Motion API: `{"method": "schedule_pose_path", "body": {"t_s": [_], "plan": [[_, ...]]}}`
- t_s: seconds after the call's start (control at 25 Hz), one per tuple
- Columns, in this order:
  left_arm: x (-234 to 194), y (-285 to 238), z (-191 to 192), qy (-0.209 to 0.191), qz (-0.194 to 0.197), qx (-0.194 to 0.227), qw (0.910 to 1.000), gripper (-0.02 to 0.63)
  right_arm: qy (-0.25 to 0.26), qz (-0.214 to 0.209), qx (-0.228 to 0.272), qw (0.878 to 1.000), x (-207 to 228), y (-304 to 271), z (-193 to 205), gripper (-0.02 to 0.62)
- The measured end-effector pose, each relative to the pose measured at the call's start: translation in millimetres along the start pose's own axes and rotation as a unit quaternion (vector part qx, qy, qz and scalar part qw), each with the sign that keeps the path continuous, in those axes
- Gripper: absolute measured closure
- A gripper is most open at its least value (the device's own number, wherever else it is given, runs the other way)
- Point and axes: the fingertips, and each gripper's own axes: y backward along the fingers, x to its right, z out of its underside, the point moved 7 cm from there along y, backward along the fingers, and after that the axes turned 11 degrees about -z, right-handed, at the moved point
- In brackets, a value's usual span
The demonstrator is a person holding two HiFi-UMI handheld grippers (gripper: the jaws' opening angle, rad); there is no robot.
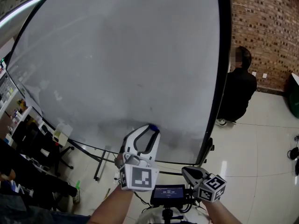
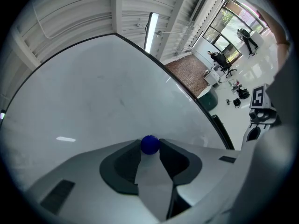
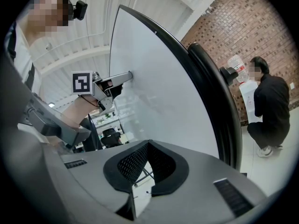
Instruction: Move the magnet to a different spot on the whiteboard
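At the far left, beyond the edge of the board, stands a cluttered shelf (image 1: 14, 106) beside some dark chairs (image 1: 32, 143). The large whiteboard (image 1: 117, 69) fills most of the head view, its surface bare apart from faint smudges. Low on the board, a little right of its middle, the left hand-held gripper (image 1: 149, 128) points level at the surface and grasps the small blue magnet (image 1: 153, 125) between its jaw tips (in the left gripper view the blue ball sits snug between the two dark pads, right at the board). The magnet is at the board's surface near its bottom edge. Further right and lower, the right hand-held gripper (image 1: 188, 171) is held back from the board, its jaws clenched together with nothing between them. Past the board's black frame (image 1: 219, 78), a person in black (image 1: 238, 87) crouches on the pale tiled floor (image 1: 261, 162) by the brick wall (image 1: 266, 27).
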Motion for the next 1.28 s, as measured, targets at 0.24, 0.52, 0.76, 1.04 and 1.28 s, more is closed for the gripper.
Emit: {"method": "schedule_pose_path", "body": {"t_s": [0.24,0.52,0.76,1.04,1.28], "plan": [[5.2,-0.7,-4.7,-0.019,-0.027,-0.024,0.9992,0.448,-0.002,-0.006,0.000,1.000,1.9,2.8,-0.7,0.563],[11.3,-3.5,-6.9,-0.032,-0.052,-0.043,0.9972,0.446,-0.006,-0.011,0.000,1.000,11.2,11.4,-0.4,0.563],[16.8,-1.3,-11.4,-0.036,-0.075,-0.055,0.9950,0.443,-0.012,-0.018,-0.004,1.000,15.6,26.0,-1.8,0.563],[31.0,-1.9,-14.1,-0.046,-0.100,-0.055,0.9924,0.426,-0.008,-0.033,0.003,0.999,33.8,37.6,-1.0,0.563],[43.9,16.7,-2.8,0.024,-0.085,0.002,0.9961,0.427,-0.014,-0.051,-0.013,0.999,28.3,47.0,15.9,0.563]]}}
